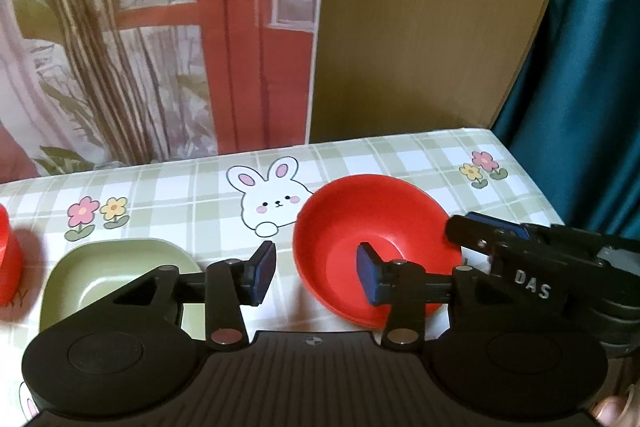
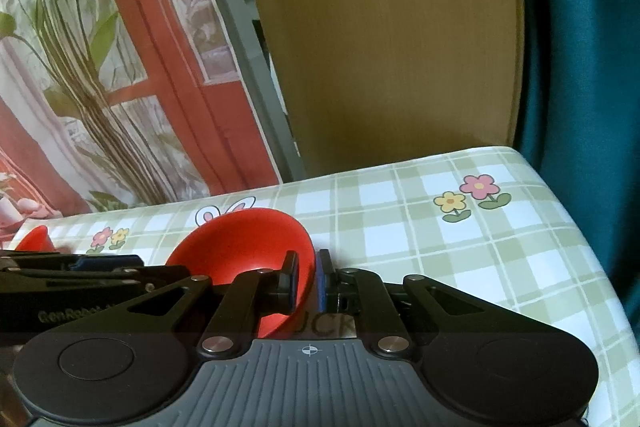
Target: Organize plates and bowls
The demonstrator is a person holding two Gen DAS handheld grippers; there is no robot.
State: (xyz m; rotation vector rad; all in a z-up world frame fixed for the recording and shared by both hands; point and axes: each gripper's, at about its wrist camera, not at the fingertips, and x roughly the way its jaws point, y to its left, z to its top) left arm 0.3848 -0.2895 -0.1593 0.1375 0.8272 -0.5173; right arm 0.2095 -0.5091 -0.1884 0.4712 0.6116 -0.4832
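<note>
A red bowl (image 1: 376, 251) sits on the tabletop (image 1: 180, 195), which is covered by a green-and-white checked cloth printed with flowers and a white rabbit (image 1: 272, 203). The bowl lies toward the right side of the tabletop, just right of the rabbit print.

The left gripper (image 1: 316, 275) stands with its jaws apart: its left pad hangs over the cloth outside the bowl's left rim, and its right pad sits inside the bowl, neither pressing on the rim between them.

The right gripper (image 2: 308, 283) is clamped on the bowl's right rim, one pad inside the red wall and the other outside, the two nearly meeting. In the left wrist view it reaches in from the right edge to that same rim.

To the left of the red bowl, well apart, a pale green square dish (image 1: 116, 275) rests on the cloth. A further red item (image 1: 8, 251) shows only partly at the far left edge.

Behind the tabletop stand a wooden board (image 1: 432, 19), a painted backdrop with red frames and plants (image 1: 160, 27), and a teal curtain (image 1: 592, 67) on the right.
</note>
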